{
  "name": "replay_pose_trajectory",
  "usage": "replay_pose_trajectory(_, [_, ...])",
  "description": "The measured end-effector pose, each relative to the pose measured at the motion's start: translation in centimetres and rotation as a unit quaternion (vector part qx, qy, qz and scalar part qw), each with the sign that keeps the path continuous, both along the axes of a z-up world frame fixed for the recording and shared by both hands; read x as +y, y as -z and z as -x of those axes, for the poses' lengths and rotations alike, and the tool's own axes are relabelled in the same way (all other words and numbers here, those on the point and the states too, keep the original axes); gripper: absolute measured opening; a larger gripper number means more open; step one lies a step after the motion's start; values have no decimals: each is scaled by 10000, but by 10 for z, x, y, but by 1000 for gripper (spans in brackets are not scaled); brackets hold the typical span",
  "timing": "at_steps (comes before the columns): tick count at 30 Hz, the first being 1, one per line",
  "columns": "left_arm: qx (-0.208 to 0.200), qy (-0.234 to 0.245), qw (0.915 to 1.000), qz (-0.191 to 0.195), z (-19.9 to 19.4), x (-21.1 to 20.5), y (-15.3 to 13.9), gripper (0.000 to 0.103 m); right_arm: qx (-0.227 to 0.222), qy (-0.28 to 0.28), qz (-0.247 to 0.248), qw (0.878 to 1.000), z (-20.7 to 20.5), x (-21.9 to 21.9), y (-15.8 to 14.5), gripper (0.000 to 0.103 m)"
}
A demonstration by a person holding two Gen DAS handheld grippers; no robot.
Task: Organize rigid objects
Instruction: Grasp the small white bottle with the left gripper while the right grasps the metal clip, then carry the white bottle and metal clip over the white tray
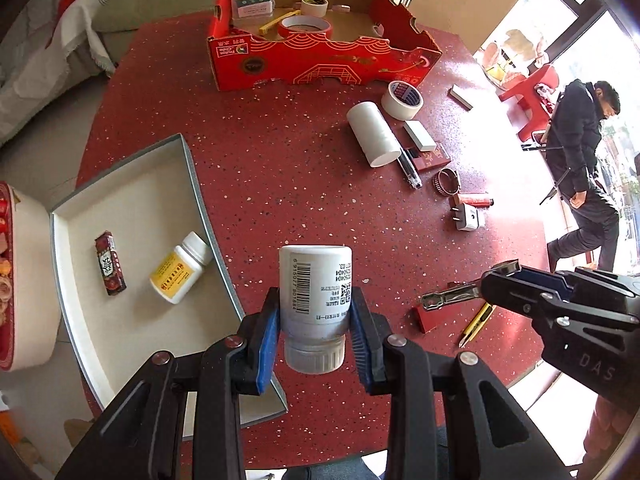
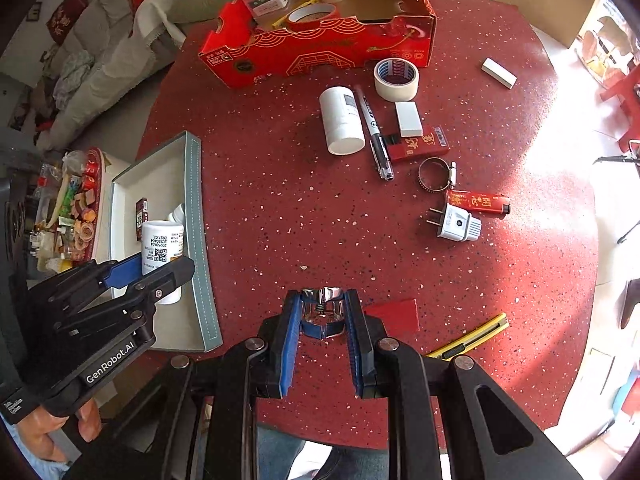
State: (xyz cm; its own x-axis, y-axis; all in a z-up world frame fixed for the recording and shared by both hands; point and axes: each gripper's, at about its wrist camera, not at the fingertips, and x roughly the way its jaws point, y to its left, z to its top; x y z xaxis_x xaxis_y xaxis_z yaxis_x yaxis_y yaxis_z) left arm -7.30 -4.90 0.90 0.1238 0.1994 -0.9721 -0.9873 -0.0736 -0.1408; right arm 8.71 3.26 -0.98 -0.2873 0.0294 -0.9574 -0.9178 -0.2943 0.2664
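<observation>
My left gripper [image 1: 315,300] is shut on a white barcoded bottle [image 1: 314,280], held cap toward the camera, above the red speckled table beside the tray's right rim. The grey-rimmed white tray [image 1: 132,184] at the left holds a yellow-labelled white bottle [image 1: 180,270] and a small red box [image 1: 110,264]. My right gripper [image 2: 322,300] is shut on a small shiny metal tool [image 2: 322,310], like a nail clipper, off the table. From the right wrist view the left gripper [image 2: 160,270] and its bottle [image 2: 162,240] show in front of the tray [image 2: 196,200].
A red cardboard box [image 2: 320,52] with tape rolls stands at the back. Loose on the table lie a white cylinder [image 2: 342,120], a tape roll [image 2: 396,80], a pen [image 2: 374,136], a plug [image 2: 458,222], a lighter [image 2: 478,200] and a yellow knife [image 2: 468,344]. A person [image 1: 580,160] stands at right.
</observation>
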Motion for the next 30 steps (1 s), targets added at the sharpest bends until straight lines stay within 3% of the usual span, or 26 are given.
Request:
replay_pose_trajectory(12, [212, -1051, 9942, -114, 70, -18, -8, 35, 112, -1085, -219, 9938, 75, -3, -21, 23])
replay_pose_trajectory(21, [391, -1847, 9820, -93, 113, -43, -6, 35, 326, -2027, -346, 9781, 146, -20, -32, 23])
replay_pose_trajectory(30, [515, -2226, 9735, -47, 138, -66, -3, 35, 456, -2534, -371, 9656, 187, -37, -35, 23])
